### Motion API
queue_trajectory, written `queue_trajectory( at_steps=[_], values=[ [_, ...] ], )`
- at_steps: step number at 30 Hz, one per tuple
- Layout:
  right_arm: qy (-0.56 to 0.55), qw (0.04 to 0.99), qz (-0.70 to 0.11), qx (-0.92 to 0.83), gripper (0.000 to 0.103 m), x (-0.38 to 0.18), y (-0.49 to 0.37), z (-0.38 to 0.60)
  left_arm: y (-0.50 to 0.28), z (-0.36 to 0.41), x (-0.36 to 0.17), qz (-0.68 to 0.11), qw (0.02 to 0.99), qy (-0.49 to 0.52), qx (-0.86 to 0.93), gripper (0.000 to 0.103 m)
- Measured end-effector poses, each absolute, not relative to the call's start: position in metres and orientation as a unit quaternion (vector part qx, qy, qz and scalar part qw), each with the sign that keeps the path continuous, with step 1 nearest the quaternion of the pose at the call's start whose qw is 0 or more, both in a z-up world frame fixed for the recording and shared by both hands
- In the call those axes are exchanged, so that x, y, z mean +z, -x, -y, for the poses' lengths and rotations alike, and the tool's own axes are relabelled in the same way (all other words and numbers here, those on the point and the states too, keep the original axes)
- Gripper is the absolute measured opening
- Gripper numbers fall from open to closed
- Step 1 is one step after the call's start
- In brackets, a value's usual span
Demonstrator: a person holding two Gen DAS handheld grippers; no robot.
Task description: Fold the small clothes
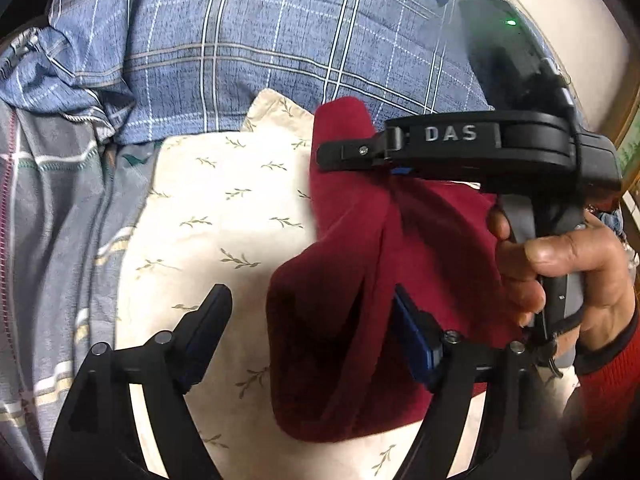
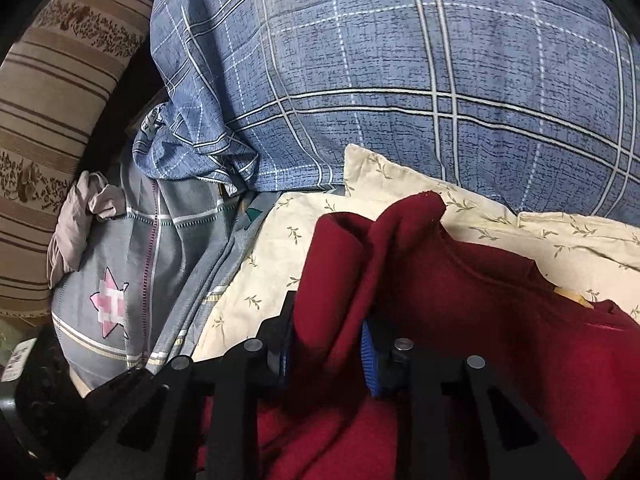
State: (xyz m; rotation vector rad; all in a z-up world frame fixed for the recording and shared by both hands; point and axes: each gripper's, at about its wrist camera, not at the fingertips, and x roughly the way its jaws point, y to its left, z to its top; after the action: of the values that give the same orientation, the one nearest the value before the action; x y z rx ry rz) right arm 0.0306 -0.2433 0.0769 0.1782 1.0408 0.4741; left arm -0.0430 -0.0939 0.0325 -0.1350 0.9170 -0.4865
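At far left we see a grey striped quilt (image 1: pixel 60 208) and, behind it, a blue plaid pillow (image 1: pixel 280 40). Beside the quilt lies a cream leaf-print cloth (image 1: pixel 224 208), and our left gripper (image 1: pixel 312 312) hangs over it with fingers (image 1: pixel 212 312) spread wide, gripping nothing, though the right finger touches the red garment (image 1: pixel 344 280). That garment drapes over the cream cloth, bunched upward. Further right, our right gripper (image 2: pixel 326 340) has its fingers (image 2: pixel 370 356) closed on a fold of red fabric, the right hand (image 1: pixel 560 268) around its handle.
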Motion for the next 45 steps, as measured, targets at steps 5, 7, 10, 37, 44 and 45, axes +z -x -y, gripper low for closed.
queue_trajectory(
  at_steps=[5,7,10,37,44,45],
  values=[
    [-0.093,0.835,-0.493,0.225,0.027,0.076,-0.031,0.248,0.043,0.101,0.033,-0.429,0.870,0.061,-0.237,0.078],
    [-0.093,0.835,-0.493,0.224,0.027,0.075,-0.031,0.247,0.044,0.101,0.033,-0.427,0.871,0.056,-0.235,0.078],
    [-0.096,0.835,-0.494,0.223,0.027,0.075,-0.030,0.247,0.043,0.099,0.032,-0.431,0.871,0.055,-0.229,0.074],
    [-0.063,0.867,-0.451,0.203,0.021,0.132,0.006,0.294,0.074,0.134,0.079,-0.397,0.874,0.074,-0.271,0.025],
    [-0.067,0.888,-0.423,0.165,0.018,0.162,0.037,0.371,0.111,0.225,0.101,-0.377,0.863,0.034,-0.334,0.024],
    [-0.068,0.890,-0.422,0.158,0.018,0.163,0.040,0.383,0.116,0.243,0.101,-0.375,0.861,0.020,-0.342,0.024]
  ],
)
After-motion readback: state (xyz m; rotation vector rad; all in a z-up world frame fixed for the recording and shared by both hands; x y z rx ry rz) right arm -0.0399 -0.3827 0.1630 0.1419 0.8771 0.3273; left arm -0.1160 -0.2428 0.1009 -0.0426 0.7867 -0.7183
